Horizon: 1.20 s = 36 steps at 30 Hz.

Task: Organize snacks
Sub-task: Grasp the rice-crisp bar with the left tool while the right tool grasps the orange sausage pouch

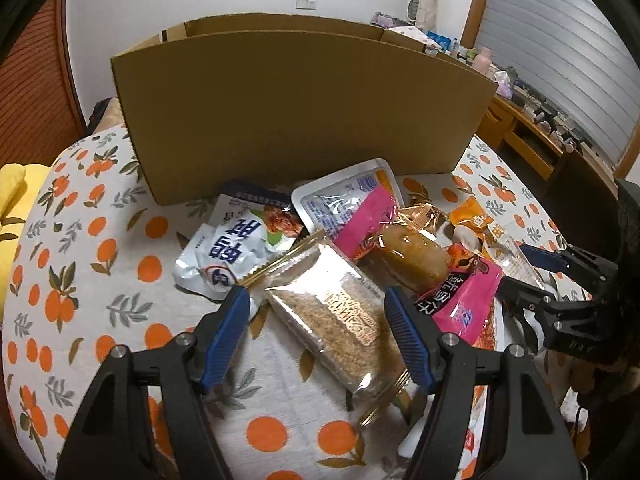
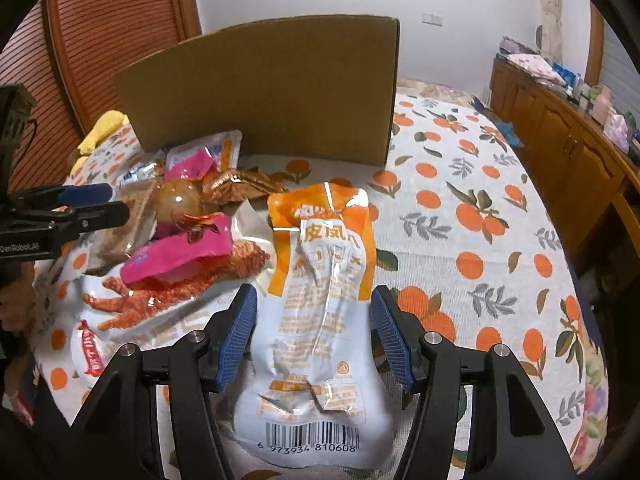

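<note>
A pile of snack packets lies on the orange-print cloth in front of an open cardboard box. My left gripper is open, its blue pads either side of a clear packet of brown crumbs. Behind it lie a white-blue pouch, a pink packet and a wrapped egg. My right gripper is open around an orange-white chicken-feet pouch. The right gripper shows in the left wrist view, and the left gripper shows in the right wrist view. The box stands behind the pile.
A clear tray packet leans by the box. A red chicken-feet pack lies left of the orange pouch. A wooden cabinet with clutter runs along the right. A yellow cloth lies at the left edge.
</note>
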Tool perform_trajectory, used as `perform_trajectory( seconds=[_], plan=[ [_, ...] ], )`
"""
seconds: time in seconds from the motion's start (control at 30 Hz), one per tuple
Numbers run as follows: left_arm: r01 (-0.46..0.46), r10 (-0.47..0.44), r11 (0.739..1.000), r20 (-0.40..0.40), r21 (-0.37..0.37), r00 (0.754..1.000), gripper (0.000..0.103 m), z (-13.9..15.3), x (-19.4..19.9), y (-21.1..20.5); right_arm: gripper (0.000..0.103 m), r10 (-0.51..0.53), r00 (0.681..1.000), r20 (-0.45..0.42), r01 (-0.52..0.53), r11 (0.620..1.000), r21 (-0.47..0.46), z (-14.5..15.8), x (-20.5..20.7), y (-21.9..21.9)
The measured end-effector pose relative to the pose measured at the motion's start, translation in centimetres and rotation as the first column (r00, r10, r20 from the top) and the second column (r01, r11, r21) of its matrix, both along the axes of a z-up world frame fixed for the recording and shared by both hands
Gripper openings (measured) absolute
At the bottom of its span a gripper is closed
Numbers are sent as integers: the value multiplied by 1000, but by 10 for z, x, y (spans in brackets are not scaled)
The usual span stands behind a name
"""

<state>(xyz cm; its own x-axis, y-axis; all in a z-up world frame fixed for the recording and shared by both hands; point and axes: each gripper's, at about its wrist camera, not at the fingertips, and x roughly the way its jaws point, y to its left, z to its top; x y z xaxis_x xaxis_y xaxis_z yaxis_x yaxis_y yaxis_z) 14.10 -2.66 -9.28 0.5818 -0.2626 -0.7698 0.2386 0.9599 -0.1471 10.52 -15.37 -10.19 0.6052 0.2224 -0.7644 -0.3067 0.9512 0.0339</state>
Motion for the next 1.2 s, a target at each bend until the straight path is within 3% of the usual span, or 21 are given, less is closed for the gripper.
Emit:
perform_trajectory(
  seconds=[0.17, 0.67, 0.9, 1.2],
  plan=[
    [-5, 5, 1000, -3, 3, 1000, 71, -1, 5, -7, 66, 6, 999, 32, -5, 999, -44, -3, -1, 8],
    [8, -8, 1000, -33, 13, 999, 72, -9, 10, -14, 67, -13, 999, 41, 14, 999, -31, -4, 0, 6],
    [29, -28, 999, -20, 31, 999, 54, -7, -2, -4, 67, -13, 999, 41, 15, 999, -31, -5, 0, 6],
    [18, -16, 997, -18, 72, 1000, 58, -10, 0, 1, 68, -13, 999, 42, 14, 999, -30, -5, 0, 6]
  ],
)
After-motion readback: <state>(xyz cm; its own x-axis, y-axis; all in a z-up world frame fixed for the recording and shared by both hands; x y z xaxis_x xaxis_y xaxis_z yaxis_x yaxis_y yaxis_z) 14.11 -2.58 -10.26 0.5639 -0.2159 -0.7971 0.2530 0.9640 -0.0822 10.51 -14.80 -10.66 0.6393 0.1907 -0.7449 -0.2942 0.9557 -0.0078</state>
